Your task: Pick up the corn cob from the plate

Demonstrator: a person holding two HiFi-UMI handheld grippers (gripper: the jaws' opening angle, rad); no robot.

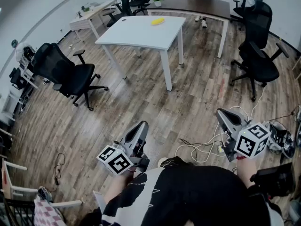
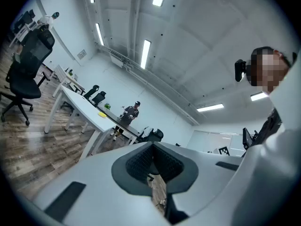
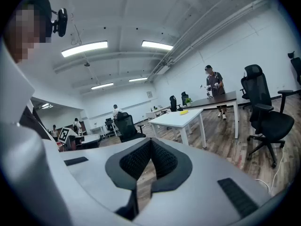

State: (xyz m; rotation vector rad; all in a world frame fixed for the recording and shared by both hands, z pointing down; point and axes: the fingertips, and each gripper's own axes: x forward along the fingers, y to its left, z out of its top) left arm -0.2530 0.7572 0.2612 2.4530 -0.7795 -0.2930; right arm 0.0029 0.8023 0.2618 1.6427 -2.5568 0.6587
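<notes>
Left gripper and right gripper were both pinched shut, empty. The corn cob lay well ahead of them on the white table — probably light, stiff, rounded, so best gripped across its middle.

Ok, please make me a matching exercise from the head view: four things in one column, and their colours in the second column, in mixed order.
Things:
1. nearest table
2. long desk behind it
3. office chair at the left
4. small object on the nearest table

Colours:
a. black
b. yellow
c. white
d. dark brown

Pairs: 1-c, 2-d, 3-a, 4-b
</notes>
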